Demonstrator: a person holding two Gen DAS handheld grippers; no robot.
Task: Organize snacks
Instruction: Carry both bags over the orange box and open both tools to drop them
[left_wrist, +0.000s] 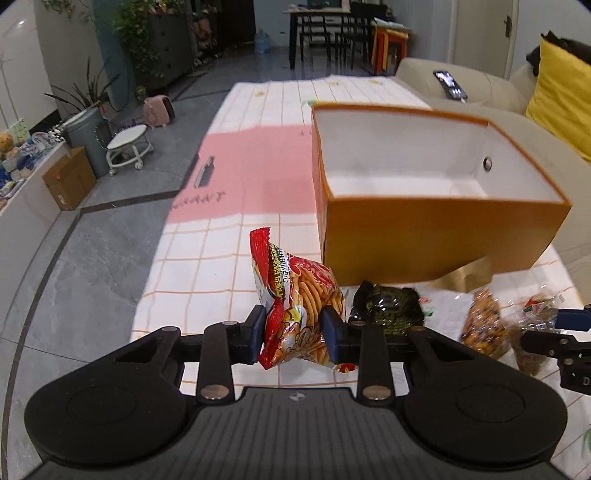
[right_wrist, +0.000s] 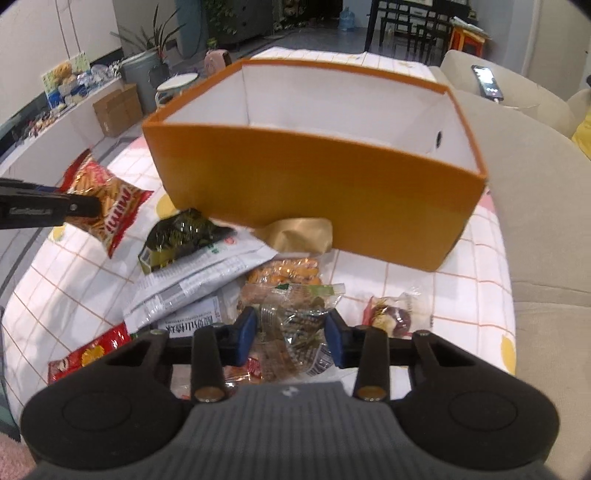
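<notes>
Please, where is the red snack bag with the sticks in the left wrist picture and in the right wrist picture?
Left wrist view: red snack bag, lower centre, clamped in the left tool.
Right wrist view: red snack bag, far left, at the tool's tip.
Shared landmark: orange box.

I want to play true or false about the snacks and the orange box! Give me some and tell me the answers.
1. The left gripper is squeezing a red snack bag. True.
2. The orange box is full of snacks. False: what shows of its inside is bare and white.
3. The right gripper has a clear packet between its fingers. True.
4. A phone lies on the sofa. True.
5. The dark green packet is inside the box. False: it lies on the table in front of the box.
6. The red bag lies flat on the table. False: it is held up in the left gripper.
</notes>
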